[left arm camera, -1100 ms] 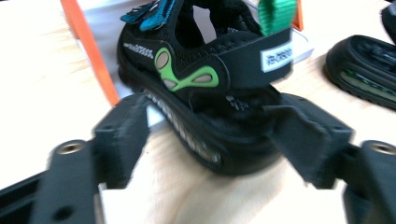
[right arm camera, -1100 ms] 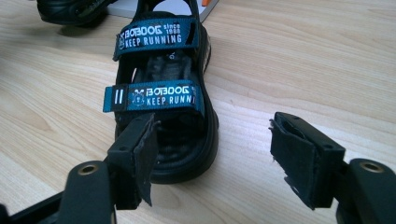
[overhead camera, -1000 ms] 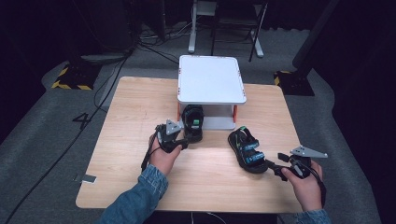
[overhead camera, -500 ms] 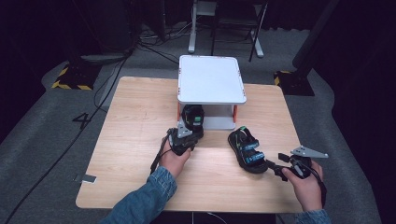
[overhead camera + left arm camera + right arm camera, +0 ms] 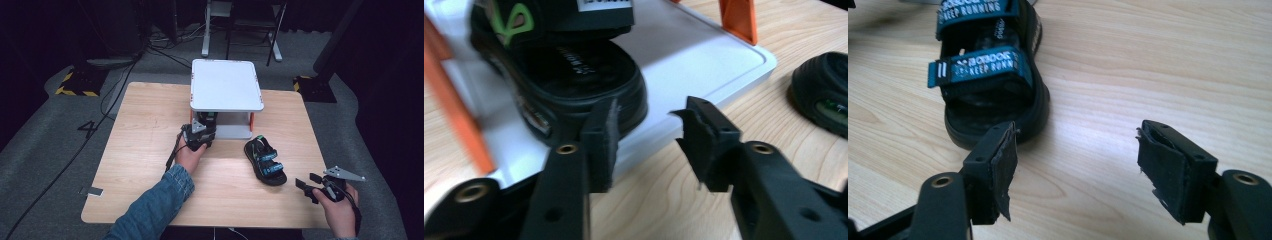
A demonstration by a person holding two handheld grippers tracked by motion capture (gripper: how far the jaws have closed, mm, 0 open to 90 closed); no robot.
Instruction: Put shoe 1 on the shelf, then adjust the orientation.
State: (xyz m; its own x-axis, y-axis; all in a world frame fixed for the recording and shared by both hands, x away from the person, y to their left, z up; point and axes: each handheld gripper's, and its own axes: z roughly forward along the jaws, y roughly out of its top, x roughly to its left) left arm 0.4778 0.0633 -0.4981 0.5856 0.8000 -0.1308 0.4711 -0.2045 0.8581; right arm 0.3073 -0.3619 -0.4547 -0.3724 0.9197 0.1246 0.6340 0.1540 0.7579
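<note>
A black sandal with green trim (image 5: 574, 75) rests on the white lower tray (image 5: 704, 60) of a small stand. My left gripper (image 5: 651, 112) (image 5: 201, 131) sits right at the tray's front edge. Its jaws have just been opening; the sandal's rim lies behind the left finger (image 5: 599, 135), and only tray and table show in the gap. A second black sandal with teal straps (image 5: 265, 160) (image 5: 988, 65) lies on the wooden table (image 5: 150, 130). My right gripper (image 5: 307, 181) (image 5: 1078, 135) is open just short of its near end, with bare wood between the pads.
The stand has a white top shelf (image 5: 225, 85) on orange legs (image 5: 739, 17) at the table's far middle. The teal-strapped sandal (image 5: 824, 95) also lies to the right of the left gripper. Dark floor, cables and chair legs lie beyond the table.
The left hand moved right and forward, up to the stand's lower tray. The right hand drew back slightly from the teal-strapped sandal toward the front edge.
</note>
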